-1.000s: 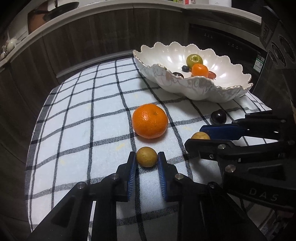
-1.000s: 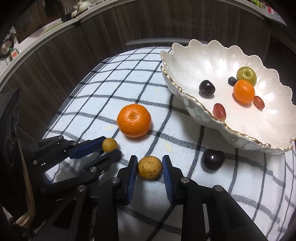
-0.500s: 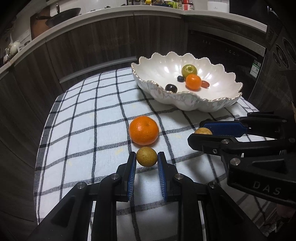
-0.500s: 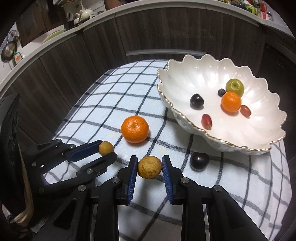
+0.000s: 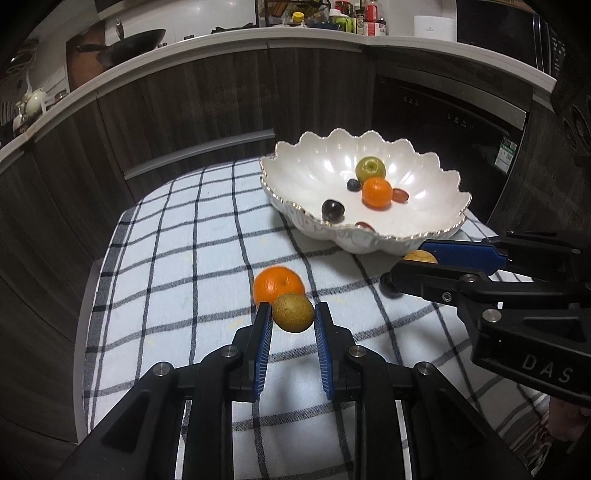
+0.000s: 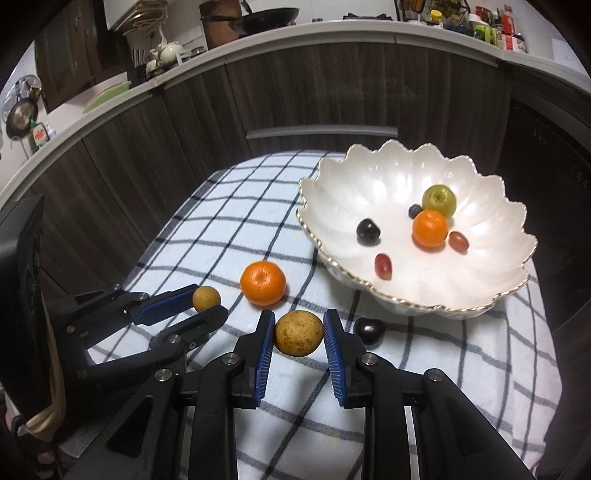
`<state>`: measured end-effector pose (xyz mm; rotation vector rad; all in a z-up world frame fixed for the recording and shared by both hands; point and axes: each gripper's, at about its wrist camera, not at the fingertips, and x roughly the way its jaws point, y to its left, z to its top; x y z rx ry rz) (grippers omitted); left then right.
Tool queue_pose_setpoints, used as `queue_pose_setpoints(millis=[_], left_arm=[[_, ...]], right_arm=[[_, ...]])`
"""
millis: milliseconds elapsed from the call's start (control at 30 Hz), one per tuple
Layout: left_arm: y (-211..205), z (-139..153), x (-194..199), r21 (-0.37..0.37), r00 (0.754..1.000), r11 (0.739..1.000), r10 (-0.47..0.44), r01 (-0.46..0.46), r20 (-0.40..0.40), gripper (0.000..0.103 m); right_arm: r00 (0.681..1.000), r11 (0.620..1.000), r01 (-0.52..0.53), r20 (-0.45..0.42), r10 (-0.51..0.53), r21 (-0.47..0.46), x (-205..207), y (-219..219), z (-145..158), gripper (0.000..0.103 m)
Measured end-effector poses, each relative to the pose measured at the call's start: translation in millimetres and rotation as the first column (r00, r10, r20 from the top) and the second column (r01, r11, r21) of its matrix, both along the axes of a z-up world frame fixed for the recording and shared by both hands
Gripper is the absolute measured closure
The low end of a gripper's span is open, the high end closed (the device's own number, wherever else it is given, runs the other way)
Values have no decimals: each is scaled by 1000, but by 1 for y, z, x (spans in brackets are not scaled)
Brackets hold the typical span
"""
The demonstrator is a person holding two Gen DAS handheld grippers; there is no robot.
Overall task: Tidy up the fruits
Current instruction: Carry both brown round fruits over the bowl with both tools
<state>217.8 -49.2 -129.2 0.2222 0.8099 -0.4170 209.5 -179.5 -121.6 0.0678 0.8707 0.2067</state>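
My left gripper [image 5: 293,314] is shut on a small yellow-brown fruit [image 5: 293,312] and holds it above the checked cloth [image 5: 177,258]. My right gripper [image 6: 298,332] is shut on a larger yellow-brown fruit [image 6: 298,333], also lifted. Each gripper shows in the other's view: the right gripper [image 5: 410,267] and the left gripper [image 6: 207,306]. A white scalloped bowl [image 6: 332,184] holds a green apple [image 6: 439,199], a small orange [image 6: 429,228], a dark plum [image 6: 368,230], red grapes and a blueberry. An orange [image 6: 263,283] and a dark plum [image 6: 368,331] lie on the cloth.
The cloth covers a small table with edges near on the left and front. Dark wooden cabinets [image 5: 184,110] curve round behind it. The counter above [image 6: 258,33] carries a wok, bottles and a teapot. The bowl also shows in the left wrist view [image 5: 280,162].
Both grippers have risen from the cloth, each with its fruit held between the fingers. The bowl, the orange and the plum on the cloth have stayed in place.
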Motion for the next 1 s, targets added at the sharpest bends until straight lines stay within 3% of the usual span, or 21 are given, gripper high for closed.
queue_pose_setpoints(millis=[1000], left_arm=[[-67,40,33,-36,999,999,-33,34,27,79]], right_arm=[[980,985,175,94,-174,-2,0,-78,42,74]])
